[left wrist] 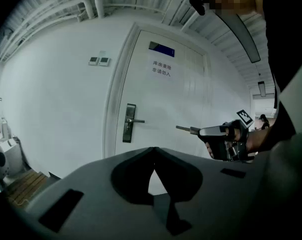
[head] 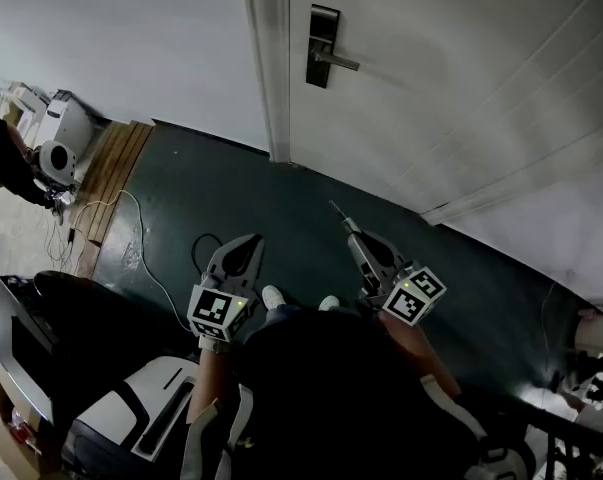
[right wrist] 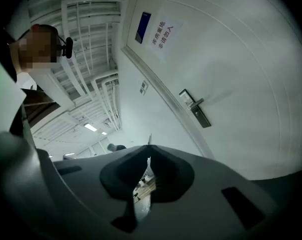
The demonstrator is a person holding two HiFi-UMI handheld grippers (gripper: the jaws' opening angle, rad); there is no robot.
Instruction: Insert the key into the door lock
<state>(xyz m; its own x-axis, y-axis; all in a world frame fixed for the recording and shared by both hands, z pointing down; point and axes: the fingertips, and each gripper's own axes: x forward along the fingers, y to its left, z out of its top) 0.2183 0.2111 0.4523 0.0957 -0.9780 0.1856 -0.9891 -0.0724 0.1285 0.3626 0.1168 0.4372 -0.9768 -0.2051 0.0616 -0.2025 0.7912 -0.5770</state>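
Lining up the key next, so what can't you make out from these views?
- Keyhole: the lock plate is too small in every view to show a slot.
- Teeth of the key: a thin sliver in the head view, edge-on in the right gripper view.
- Its bow: buried between the jaws of the right gripper.

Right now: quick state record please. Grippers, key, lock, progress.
left gripper: jaws together, nothing between them, held low beside the right one
right gripper: jaws closed on the key
key: blade sticks out past the jaw tips, aimed toward the door
door lock: dark plate with a lever handle, near the edge of the white door
key to lock: clearly apart, no contact
progress: key gripped, not yet inserted
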